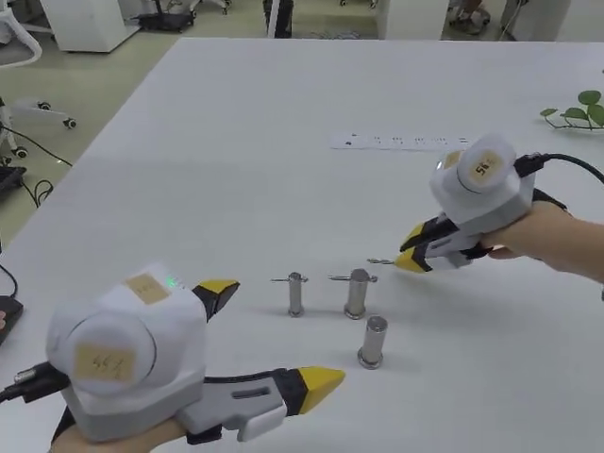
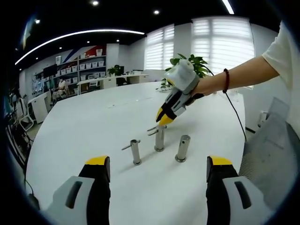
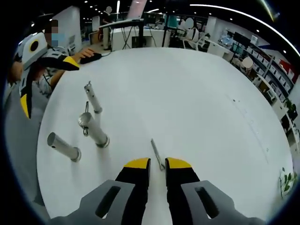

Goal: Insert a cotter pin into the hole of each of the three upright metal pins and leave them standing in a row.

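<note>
Step in hand, I think: the 3rd and last cotter pin. The right gripper point(image 1: 409, 259) is holding a cotter pin point(image 1: 380, 261) w/ its jaws nearly closed. It is pinching one end, and the thin wire is sticking out past the yellow tips. The right gripper view is showing this best. In the head view this gripper is hanging low over the table point(image 1: 236, 142), at abt 2 o'clock from the pins.

Three metal pins are standing up on the table. The left pin point(image 1: 295, 294) and the middle pin point(image 1: 356, 293) are standing side by side, each w/ a cotter pin going through its top. The bare pin point(image 1: 372, 342) is standing at abt 5 o'clock from the middle pin. It is near it but not touching, and closer to the person, so it is not lining up w/ the other two. Nothing is going through its top. I can't tell which way its hole is facing.

The left gripper point(image 1: 274, 332) is sitting at abt 8 o'clock from the pins. Its jaws are wide open and holding nothing.

Next move, my guess: the right gripper is needing to bring the wire tip down toward 7 o'clock, to the top of the bare pin. The wire has to be level and pointing right at the small hole. The left gripper is probably needing to grab that pin so it isn't tipping. After that, the pin is needing a nudge into the row.
</note>
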Demonstrator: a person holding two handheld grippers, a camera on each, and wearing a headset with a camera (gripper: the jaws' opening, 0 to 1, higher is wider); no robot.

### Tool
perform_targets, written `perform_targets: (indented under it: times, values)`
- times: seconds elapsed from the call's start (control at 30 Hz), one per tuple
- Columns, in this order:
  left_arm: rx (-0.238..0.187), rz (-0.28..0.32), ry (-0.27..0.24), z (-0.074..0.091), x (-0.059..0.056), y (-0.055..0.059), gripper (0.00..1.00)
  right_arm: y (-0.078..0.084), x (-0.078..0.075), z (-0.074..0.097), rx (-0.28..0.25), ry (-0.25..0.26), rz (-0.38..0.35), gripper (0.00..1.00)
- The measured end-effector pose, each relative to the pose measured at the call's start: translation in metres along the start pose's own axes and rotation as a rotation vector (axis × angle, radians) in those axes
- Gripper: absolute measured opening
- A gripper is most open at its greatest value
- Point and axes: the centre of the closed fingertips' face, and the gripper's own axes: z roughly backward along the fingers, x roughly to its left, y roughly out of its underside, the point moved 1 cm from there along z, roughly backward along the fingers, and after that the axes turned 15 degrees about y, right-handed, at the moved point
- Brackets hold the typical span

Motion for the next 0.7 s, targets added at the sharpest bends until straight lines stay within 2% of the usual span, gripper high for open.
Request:
perform_targets:
  times: [0.33,0.4,0.7]
  values:
    - [0.002,0.006,-0.009,0.0008,0.0033,0.002,0.83,0.0038,0.0008,-0.0111,0.042,-0.025,0.025,0.13]
    - [0.003,0.008,-0.011,0.001,0.0038,0.0024,0.83,0.0022,0.0004,-0.0111,0.035,-0.026,0.025,0.13]
    - [0.003,0.01,-0.006,0.0004,0.0043,0.0028,0.83,0.0035,0.0049,-0.01,0.086,-0.065,0.023,0.08]
